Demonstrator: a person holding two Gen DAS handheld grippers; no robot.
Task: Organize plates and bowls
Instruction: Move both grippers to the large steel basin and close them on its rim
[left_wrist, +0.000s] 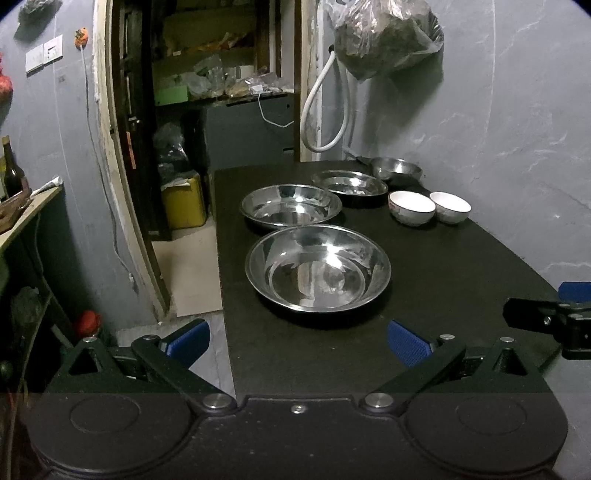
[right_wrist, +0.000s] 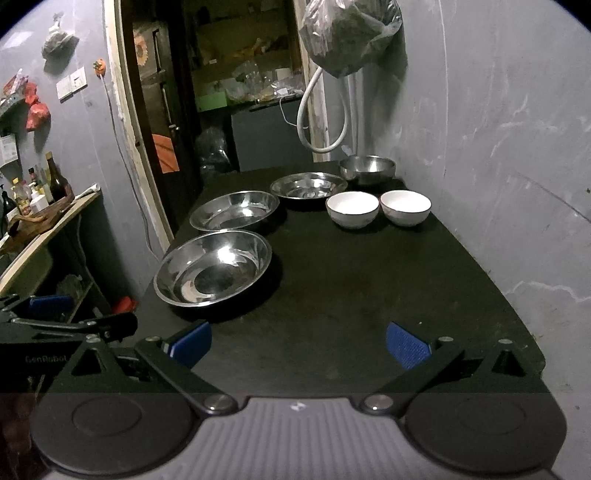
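both grippers, left gripper (left_wrist: 297, 341) and right gripper (right_wrist: 298, 341), low in frame, jaws wide and empty, facing unstacked steel plates (left_wrist: 318, 268) and white bowls (right_wrist: 352, 209) on tabletop (right_wrist: 369, 288).

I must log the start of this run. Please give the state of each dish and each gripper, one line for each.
Near steel plate: upright, empty, alone.
Middle steel plate: upright, empty, unstacked.
Far steel plate: upright, empty, unstacked.
Steel bowl: upright, at the far end.
Left white bowl: upright, empty.
Right white bowl: upright, empty.
Left gripper: open, holding nothing.
Right gripper: open, holding nothing.
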